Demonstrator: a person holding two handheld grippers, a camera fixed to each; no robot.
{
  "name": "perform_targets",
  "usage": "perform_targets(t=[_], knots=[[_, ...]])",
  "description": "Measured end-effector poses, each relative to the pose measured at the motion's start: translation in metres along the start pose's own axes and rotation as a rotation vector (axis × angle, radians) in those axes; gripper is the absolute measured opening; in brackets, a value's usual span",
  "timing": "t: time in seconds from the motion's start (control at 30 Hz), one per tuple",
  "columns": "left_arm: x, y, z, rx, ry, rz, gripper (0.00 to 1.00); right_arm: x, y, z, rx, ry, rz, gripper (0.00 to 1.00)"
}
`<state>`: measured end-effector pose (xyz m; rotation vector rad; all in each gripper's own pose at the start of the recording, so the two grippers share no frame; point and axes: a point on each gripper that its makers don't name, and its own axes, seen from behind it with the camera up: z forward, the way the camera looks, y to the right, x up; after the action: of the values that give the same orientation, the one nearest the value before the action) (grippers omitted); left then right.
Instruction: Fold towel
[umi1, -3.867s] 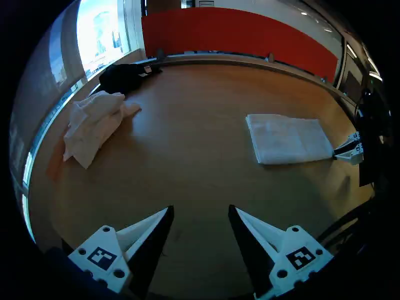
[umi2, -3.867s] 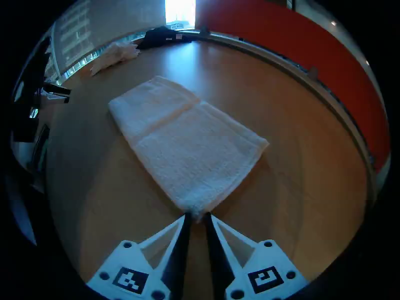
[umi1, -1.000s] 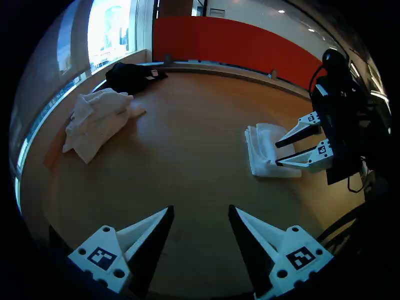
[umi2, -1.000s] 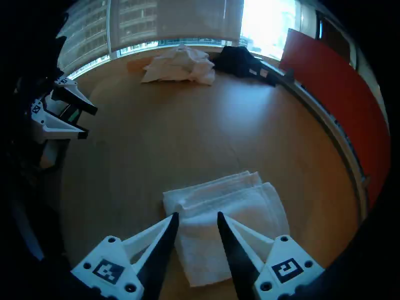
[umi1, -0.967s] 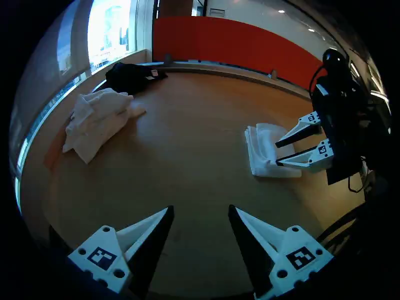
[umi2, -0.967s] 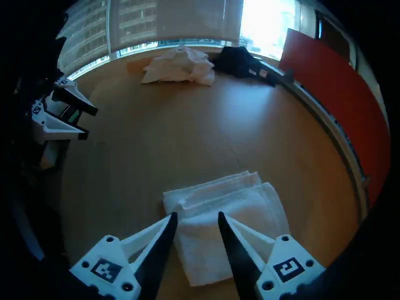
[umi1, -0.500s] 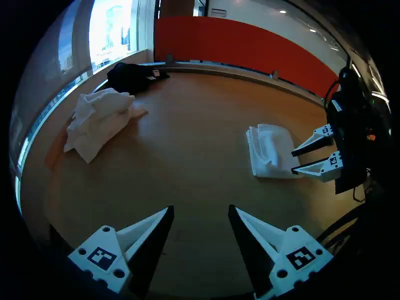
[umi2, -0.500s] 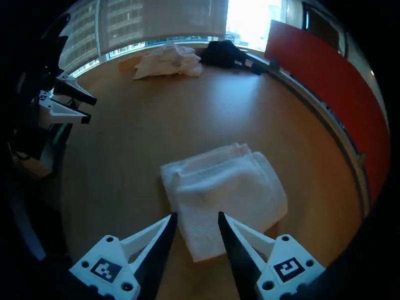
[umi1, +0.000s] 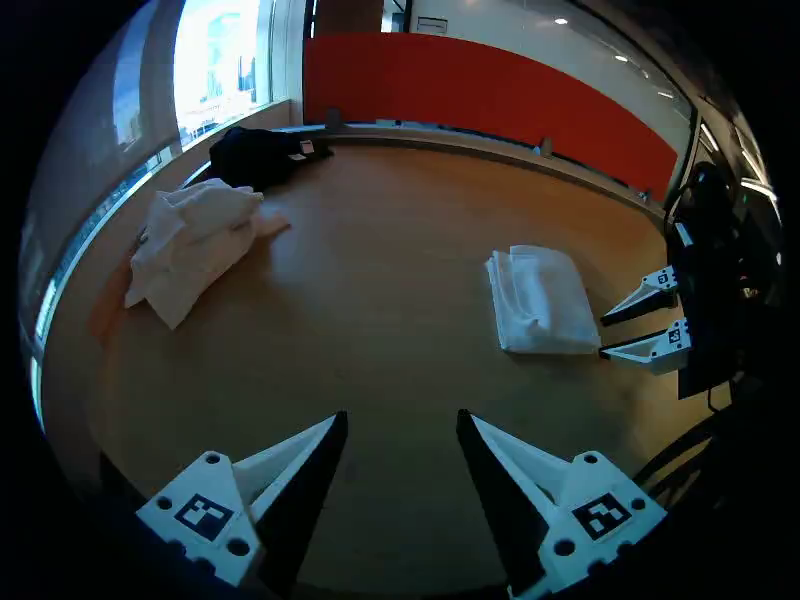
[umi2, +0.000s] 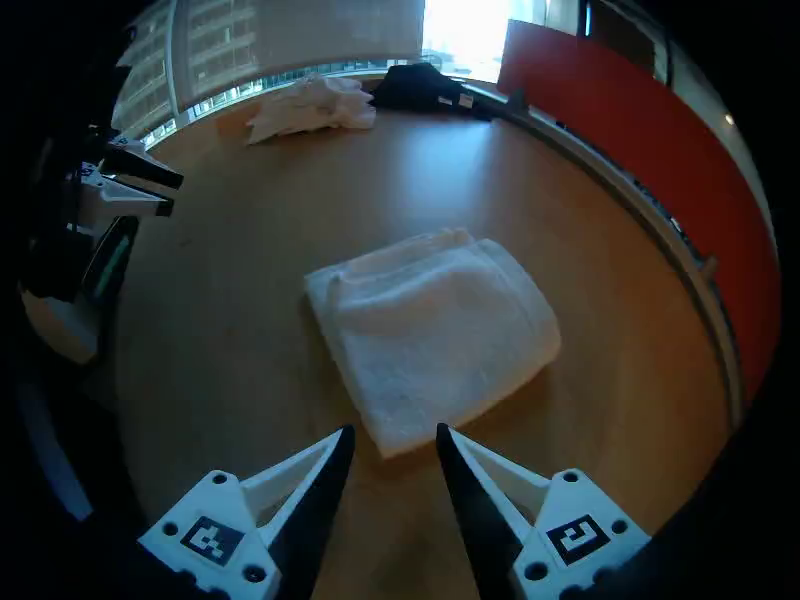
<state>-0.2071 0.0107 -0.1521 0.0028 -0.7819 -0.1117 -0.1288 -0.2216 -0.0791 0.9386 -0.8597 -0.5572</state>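
At the window edge of the table (umi1: 380, 300), a crumpled white cloth heap (umi1: 190, 245) and a black bundle (umi1: 255, 155) lie well apart from the folded towel (umi2: 432, 335), with bare wood between. Right claw (umi2: 392, 450) hovers just short of the towel's near corner, released and empty; left claw (umi1: 398, 440) is likewise released, well off. Towel lies flat, one corner pointing at the right claw, its slightly longer side apparently running away from the left claw, layered edges facing the heap; surface is smooth wood, bounded by a red wall panel (umi1: 480, 85) and bright windows (umi1: 215, 65)
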Motion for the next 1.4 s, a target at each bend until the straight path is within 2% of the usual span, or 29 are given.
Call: perform_targets(t=[0.17,0.3,0.57,0.9,1.2,1.4], knots=[[0.0,0.0,-0.001,0.001,0.001,0.001,0.8,-0.009,0.003,0.005,-0.023,-0.008,0.021,0.59],[-0.001,0.0,-0.001,0.001,0.0,-0.002,0.8,-0.012,0.005,0.009,-0.036,-0.002,0.051,0.53],[0.0,0.0,-0.001,0.0,0.0,0.001,0.8,-0.017,0.001,0.012,-0.034,0.005,0.079,0.28],[0.0,-0.001,-0.001,-0.001,-0.002,0.006,0.8,-0.017,0.002,0.014,-0.054,0.012,0.107,0.06],[-0.002,-0.001,-0.001,-0.004,-0.005,0.006,0.8,-0.013,0.01,0.009,-0.081,0.028,0.12,0.03],[0.0,-0.001,0.0,-0.007,0.0,0.008,0.8,0.005,0.017,-0.007,-0.086,0.053,0.108,0.03]])
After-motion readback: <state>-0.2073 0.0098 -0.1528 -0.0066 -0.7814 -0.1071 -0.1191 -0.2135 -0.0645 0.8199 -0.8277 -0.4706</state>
